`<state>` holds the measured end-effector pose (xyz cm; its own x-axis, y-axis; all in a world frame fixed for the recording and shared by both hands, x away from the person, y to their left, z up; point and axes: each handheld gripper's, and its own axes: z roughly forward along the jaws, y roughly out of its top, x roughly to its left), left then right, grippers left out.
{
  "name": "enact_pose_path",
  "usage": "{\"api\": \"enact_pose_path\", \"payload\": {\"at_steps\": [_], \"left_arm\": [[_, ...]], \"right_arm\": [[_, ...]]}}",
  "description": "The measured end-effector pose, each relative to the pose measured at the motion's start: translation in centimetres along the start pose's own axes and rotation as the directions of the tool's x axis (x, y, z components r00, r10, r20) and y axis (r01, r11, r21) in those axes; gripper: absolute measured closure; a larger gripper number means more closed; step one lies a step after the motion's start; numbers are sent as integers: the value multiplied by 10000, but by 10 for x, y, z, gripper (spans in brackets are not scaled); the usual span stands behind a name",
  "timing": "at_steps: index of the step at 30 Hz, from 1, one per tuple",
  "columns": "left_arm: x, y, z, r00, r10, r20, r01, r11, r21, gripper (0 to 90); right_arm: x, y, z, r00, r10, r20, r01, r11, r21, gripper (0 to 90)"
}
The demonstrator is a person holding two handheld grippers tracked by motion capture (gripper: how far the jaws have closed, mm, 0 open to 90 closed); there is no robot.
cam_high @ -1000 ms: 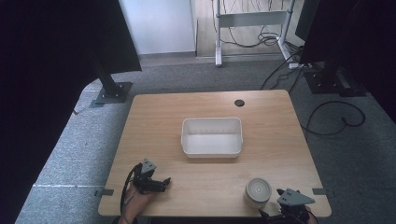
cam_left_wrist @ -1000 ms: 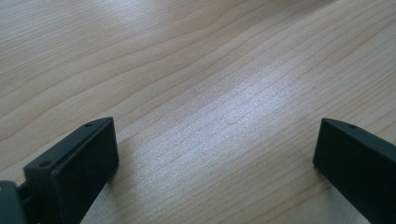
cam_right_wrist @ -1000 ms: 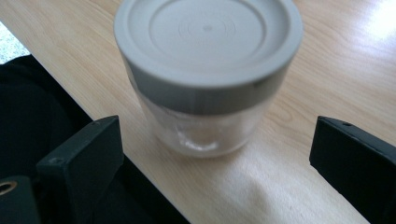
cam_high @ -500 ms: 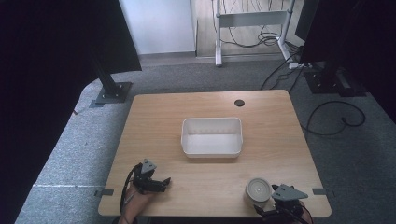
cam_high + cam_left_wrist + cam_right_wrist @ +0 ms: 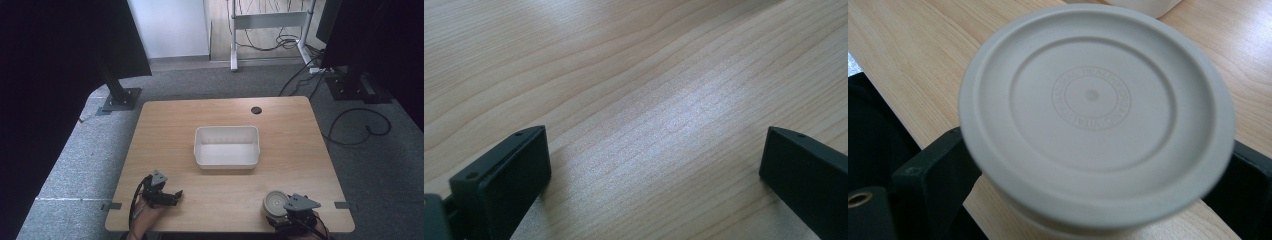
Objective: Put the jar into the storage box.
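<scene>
Right gripper (image 5: pixel 286 216) sits at the table's (image 5: pixel 300 150) near edge, approx 5 o'clock from the white tub (image 5: pixel 227 146). The round beige lidded jar (image 5: pixel 275 202) stands upright there, w/ the gripper behind it. In the right gripper view the jar (image 5: pixel 1095 115) sits between the two black jaws, one at each side of its body just under the lid rim. Jaws are spread about jar-wide; can't tell if they're pressing yet or just alongside.

Left gripper (image 5: pixel 167 196) rests at approx 7 o'clock from the tub, well apart from the jar. In the left gripper view its jaws are wide apart w/ nothing but bare wood between them.

To do the grab well, imo:
- centre the jar between the jaws before squeezing, so it doesn't skid off the near edge
- grip the body below the lid, not the lid itself
- squeeze slowly, keep it upright, lift straight up
- keep left gripper out of the way
</scene>
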<state>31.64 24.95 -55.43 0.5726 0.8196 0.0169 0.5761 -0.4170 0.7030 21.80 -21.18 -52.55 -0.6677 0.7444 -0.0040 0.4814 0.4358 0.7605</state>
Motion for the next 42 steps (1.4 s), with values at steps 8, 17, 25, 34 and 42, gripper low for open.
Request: {"api": "enact_pose_path", "payload": {"at_steps": [8, 17, 25, 34, 42], "left_arm": [[0, 0, 0, 10000, 2, 0, -2, 10000, 2, 0], [0, 0, 0, 10000, 1, 0, -1, 10000, 2, 0], [0, 0, 0, 10000, -1, 1, 1, 10000, 0, 0], [0, 0, 0, 10000, 0, 1, 0, 10000, 0, 0], [0, 0, 0, 10000, 2, 2, -2, 10000, 3, 0]], "right_arm": [[-1, 3, 9, 10000, 15, -19, -14, 10000, 47, 86], [4, 6, 9, 9991, 99, 411, -107, 9998, 188, 94], [5, 15, 12, 9992, 5, 388, -12, 9998, 181, 94], [1, 25, 15, 9995, 18, 300, -19, 10000, 36, 94], [-1, 32, 19, 9998, 13, 223, -13, 10000, 2, 94]]}}
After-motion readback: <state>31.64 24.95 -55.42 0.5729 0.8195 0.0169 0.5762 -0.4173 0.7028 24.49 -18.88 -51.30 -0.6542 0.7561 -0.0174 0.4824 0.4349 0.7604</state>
